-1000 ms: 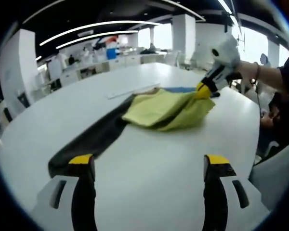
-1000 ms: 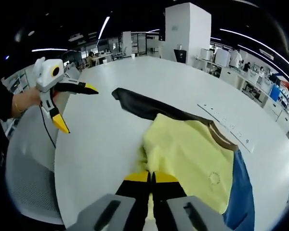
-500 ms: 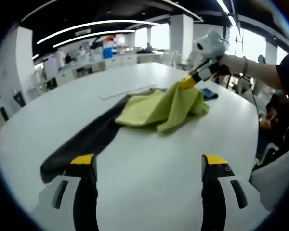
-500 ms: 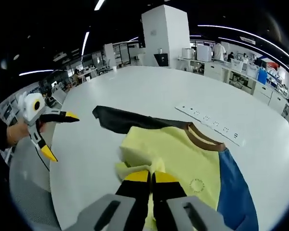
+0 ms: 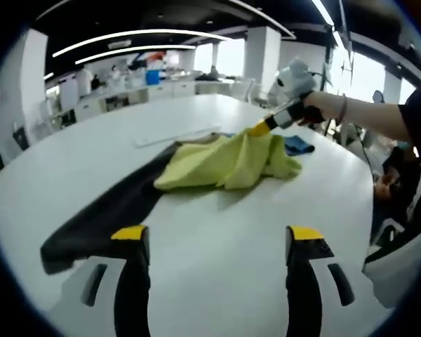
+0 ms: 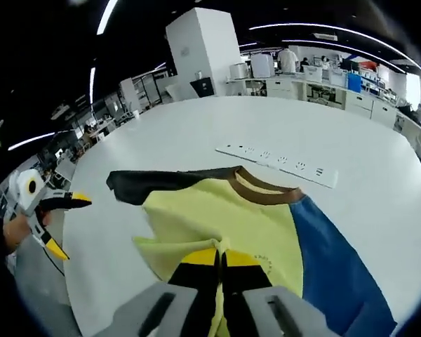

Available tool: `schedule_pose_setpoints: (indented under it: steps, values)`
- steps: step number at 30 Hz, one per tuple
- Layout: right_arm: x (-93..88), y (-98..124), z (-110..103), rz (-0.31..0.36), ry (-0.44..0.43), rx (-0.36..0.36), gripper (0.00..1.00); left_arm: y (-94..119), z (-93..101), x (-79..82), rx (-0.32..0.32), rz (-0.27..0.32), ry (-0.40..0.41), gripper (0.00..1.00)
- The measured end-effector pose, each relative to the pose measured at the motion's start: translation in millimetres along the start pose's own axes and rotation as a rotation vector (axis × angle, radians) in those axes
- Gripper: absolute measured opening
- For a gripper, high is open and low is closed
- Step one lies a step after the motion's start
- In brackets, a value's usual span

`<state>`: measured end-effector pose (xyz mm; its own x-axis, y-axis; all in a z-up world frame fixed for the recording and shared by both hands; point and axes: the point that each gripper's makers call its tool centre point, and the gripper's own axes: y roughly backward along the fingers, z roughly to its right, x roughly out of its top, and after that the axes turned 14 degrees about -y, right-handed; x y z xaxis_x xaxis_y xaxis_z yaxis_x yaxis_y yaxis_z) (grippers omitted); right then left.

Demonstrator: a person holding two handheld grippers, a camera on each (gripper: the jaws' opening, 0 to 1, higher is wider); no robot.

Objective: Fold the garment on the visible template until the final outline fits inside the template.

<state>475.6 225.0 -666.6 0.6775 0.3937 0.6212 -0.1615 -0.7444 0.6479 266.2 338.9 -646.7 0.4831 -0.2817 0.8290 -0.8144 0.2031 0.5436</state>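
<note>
A garment lies on the white table (image 5: 217, 232), with a yellow body (image 6: 224, 217), a black sleeve (image 6: 161, 184), a blue sleeve (image 6: 330, 260) and a brown collar (image 6: 259, 193). My right gripper (image 6: 221, 261) is shut on a bunched fold of the yellow fabric and holds it lifted. In the left gripper view that gripper (image 5: 261, 128) raises the yellow cloth (image 5: 221, 161) above the table, with the black sleeve (image 5: 105, 217) trailing toward me. My left gripper (image 5: 214, 235) is open over bare table, short of the sleeve. It also appears at the table's near left edge (image 6: 56, 225).
A long white strip (image 6: 277, 165) lies on the table beyond the collar. A person's forearm (image 5: 365, 116) reaches in from the right. Desks, columns and people stand in the office behind. The table edge curves close on the right side.
The right gripper has lifted the yellow fold and carried it across toward the collar, uncovering more of the blue sleeve. The left gripper stays open, shifted slightly.
</note>
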Motion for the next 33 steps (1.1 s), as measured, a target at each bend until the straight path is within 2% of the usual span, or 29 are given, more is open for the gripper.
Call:
schedule_pose_setpoints:
  steps: [5,12,15,33]
  values:
    - [-2.8,-4.1,16.4,0.005,-0.052,-0.026,0.0,-11.9,3.0,7.9,-0.009,0.025,0.021,0.71]
    - [-10.1,-8.8,30.1,0.0,-0.075,-0.067,0.0,-27.5,2.1,12.9,-0.008,0.047,0.068,0.66]
    - [-14.5,-11.7,33.3,-0.011,-0.07,-0.08,0.0,-33.8,2.9,15.5,-0.014,0.056,0.085,0.61]
    - [-35.6,-20.8,51.0,-0.065,-0.07,-0.135,0.0,-55.2,4.3,27.0,-0.031,0.085,0.106,0.54]
